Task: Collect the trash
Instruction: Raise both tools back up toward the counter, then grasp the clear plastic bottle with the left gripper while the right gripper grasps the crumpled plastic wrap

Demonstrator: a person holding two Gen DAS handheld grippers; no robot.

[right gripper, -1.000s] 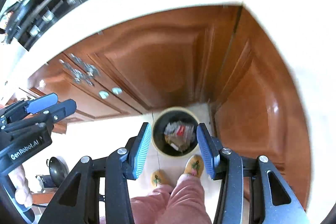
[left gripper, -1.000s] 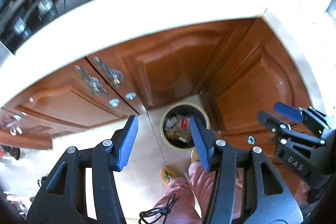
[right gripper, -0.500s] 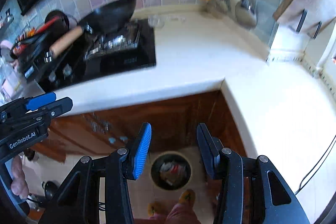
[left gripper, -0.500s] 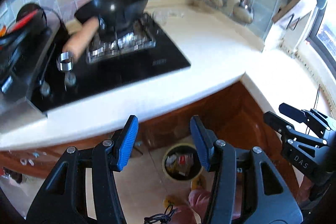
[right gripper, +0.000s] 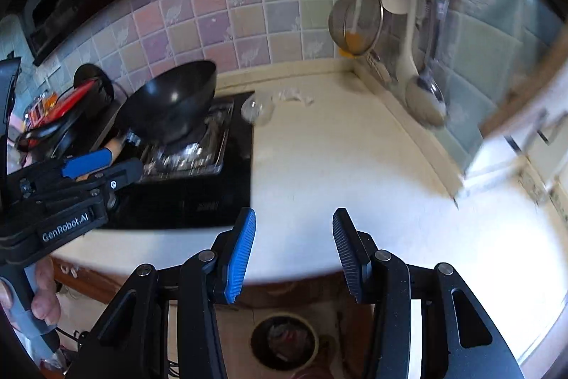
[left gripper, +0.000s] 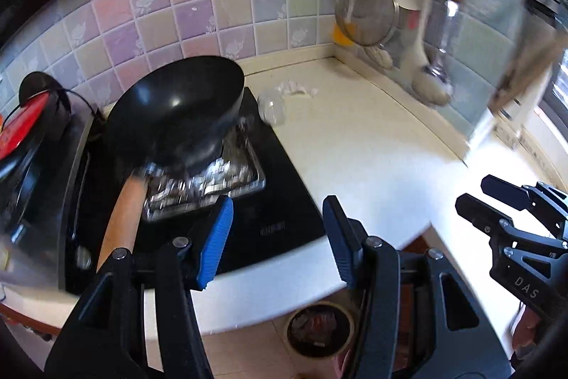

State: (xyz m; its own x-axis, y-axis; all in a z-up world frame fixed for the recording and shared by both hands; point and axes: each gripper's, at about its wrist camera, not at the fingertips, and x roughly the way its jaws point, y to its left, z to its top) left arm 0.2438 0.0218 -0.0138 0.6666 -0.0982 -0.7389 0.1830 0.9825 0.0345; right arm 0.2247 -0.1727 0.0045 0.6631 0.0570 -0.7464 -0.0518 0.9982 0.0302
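Both grippers — left [left gripper: 277, 237], right [right gripper: 294, 251] — hover with jaws spread and empty. Crumpled wrappers [left gripper: 296, 89] and a clear cup [left gripper: 271, 107] lie beside the wok [left gripper: 177, 105] on the surface — light, crushable, probably best pinched at a fold or rim.

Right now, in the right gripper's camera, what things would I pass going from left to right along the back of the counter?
Black wok → clear plastic cup lying on its side → crumpled white wrapper → hanging metal strainer → white ladle.
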